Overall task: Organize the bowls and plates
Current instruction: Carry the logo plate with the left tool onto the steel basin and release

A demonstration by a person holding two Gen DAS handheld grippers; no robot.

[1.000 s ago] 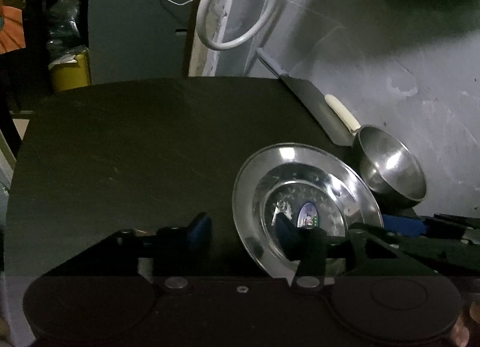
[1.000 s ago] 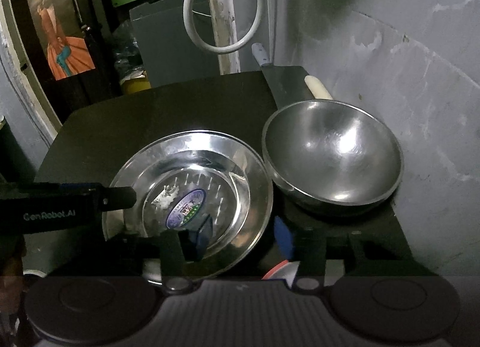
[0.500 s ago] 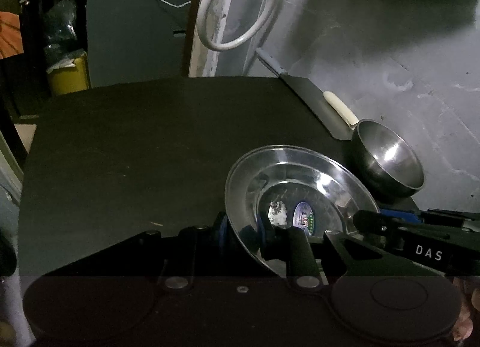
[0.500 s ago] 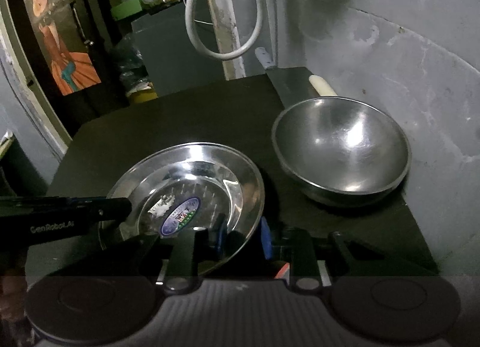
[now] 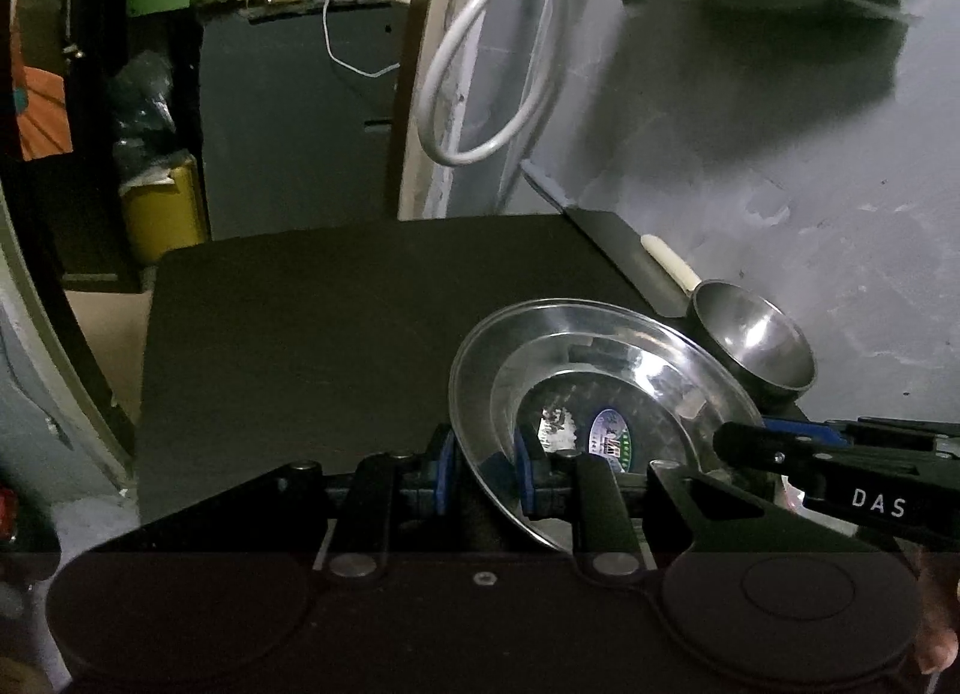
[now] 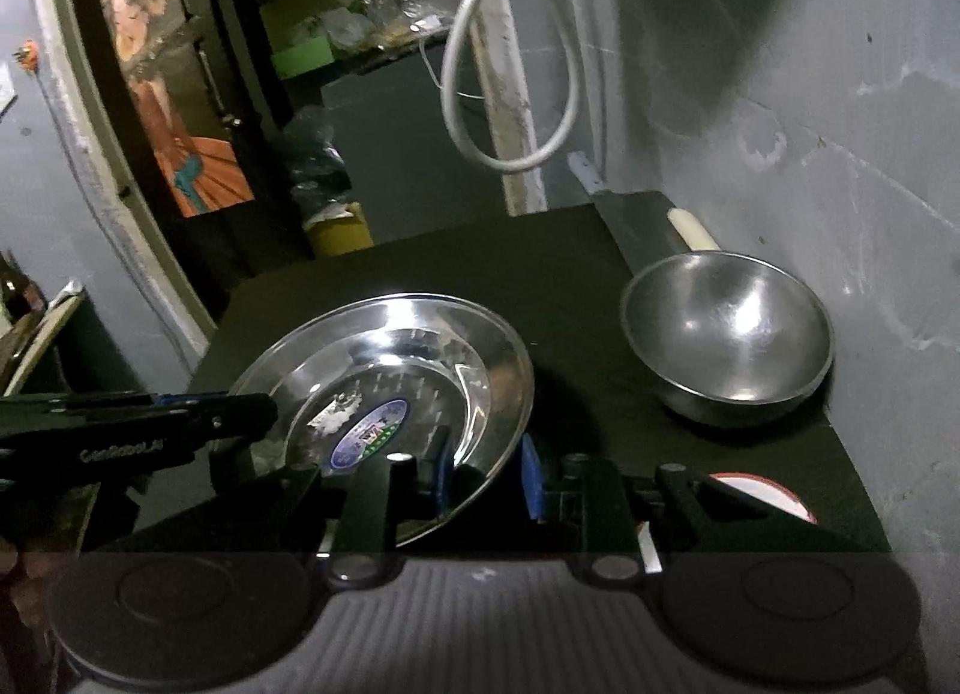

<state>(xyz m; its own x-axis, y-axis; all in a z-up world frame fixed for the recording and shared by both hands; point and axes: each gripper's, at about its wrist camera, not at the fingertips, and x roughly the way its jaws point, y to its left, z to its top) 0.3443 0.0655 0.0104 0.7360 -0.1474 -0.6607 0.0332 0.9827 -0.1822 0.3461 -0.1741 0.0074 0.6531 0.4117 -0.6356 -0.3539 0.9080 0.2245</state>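
Two handheld grippers clamped opposite edges of a steel plate (image 5: pixel 600 388) over a dark table (image 5: pixel 300 334) in a dim, cluttered room. In the left wrist view, the left gripper (image 5: pixel 485 469) had its blue pads pinching the plate's rim at about 7 o'clock on the dish, one pad under the rim and one inside it; its jaws had closed on that rim within the past second. The right gripper (image 6: pixel 489 475) gripped the far edge the same way, at about 4 o'clock on the plate in its own view, its jaws likewise having just closed with the rim between them. The plate, bearing a round blue-and-white sticker (image 6: pixel 369 433) at its centre, sat tilted between the two tools rather than flat. A steel bowl (image 6: pixel 729 337) stood upright on the table at 2 o'clock from the plate, apart from it and close to the grey wall (image 6: pixel 840 94). A pale handle (image 6: pixel 693 229) poked out behind the bowl at 12 o'clock. A white cable loop (image 5: pixel 480 94) hung against the wall beyond the table, and a yellow bin (image 5: pixel 162 208) stood at 10 o'clock past the table's edge.
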